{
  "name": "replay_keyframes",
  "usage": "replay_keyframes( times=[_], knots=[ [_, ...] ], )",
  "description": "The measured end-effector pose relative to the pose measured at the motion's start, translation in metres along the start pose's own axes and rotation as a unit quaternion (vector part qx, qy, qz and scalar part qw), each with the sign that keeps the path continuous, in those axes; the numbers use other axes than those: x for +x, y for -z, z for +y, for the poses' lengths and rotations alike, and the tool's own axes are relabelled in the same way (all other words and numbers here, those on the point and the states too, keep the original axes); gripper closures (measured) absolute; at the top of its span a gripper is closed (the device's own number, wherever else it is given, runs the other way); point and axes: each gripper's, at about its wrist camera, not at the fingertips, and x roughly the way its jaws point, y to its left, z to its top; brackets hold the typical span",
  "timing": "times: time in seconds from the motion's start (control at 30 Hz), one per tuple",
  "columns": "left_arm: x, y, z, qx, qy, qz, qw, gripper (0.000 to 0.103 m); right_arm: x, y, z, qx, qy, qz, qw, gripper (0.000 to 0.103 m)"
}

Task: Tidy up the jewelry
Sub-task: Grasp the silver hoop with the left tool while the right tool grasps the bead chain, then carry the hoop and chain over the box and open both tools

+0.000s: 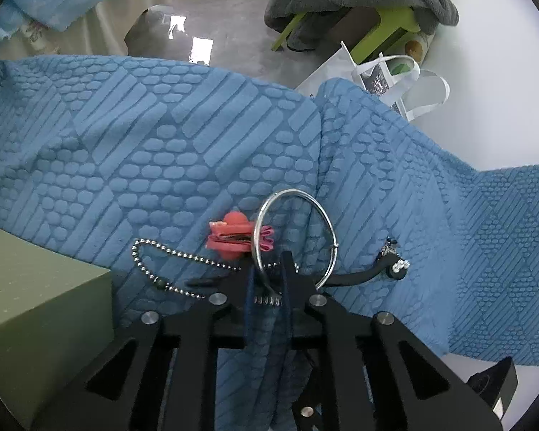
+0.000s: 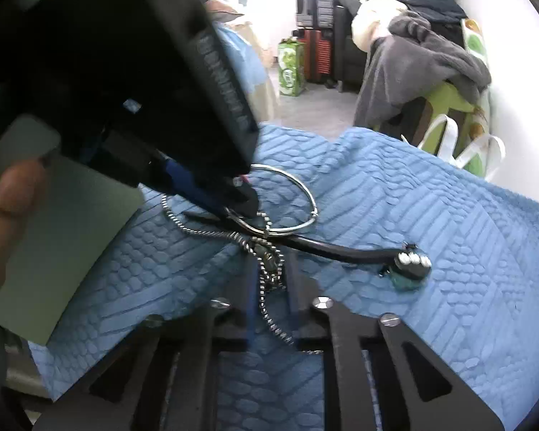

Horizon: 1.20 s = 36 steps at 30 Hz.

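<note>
Left gripper (image 1: 269, 269) pinches the silver bangle's (image 1: 291, 194) near rim; right gripper (image 2: 271, 269), just beside it, pinches the ball chain (image 2: 269, 276).

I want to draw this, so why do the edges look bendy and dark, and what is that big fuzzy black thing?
Both views use fisheye lenses, so dark corners ring each picture and the blue blanket bulges. In the left wrist view, window glare shines on the floor. In the right wrist view, the fuzzy black shape is the left gripper, too near to be sharp, and the thumb blurs too.
</note>
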Motion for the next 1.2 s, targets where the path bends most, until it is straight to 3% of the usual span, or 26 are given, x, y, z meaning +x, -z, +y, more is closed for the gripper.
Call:
replay_keyframes(
  times=[0.23,0.63,0.8,1.2],
  knots=[
    [-0.008,0.003,-0.004,0.015,0.015,-0.017,0.9996,0.1,-0.004,-0.003,-0.002,0.014,-0.01,0.009,1.0,0.098],
    [-0.036,0.021,-0.009,0.04,0.026,-0.044,0.9979,0.1,-0.048,0.001,-0.011,0.063,-0.021,-0.009,0.998,0.098],
    [-0.048,0.04,-0.008,0.073,-0.001,-0.062,0.9954,0.1,-0.064,0.003,-0.005,0.062,-0.017,-0.013,0.998,0.098],
    [-0.074,0.075,0.004,0.094,-0.025,-0.098,0.9904,0.1,-0.094,0.009,-0.016,0.109,-0.006,-0.032,0.993,0.098]
  ],
)
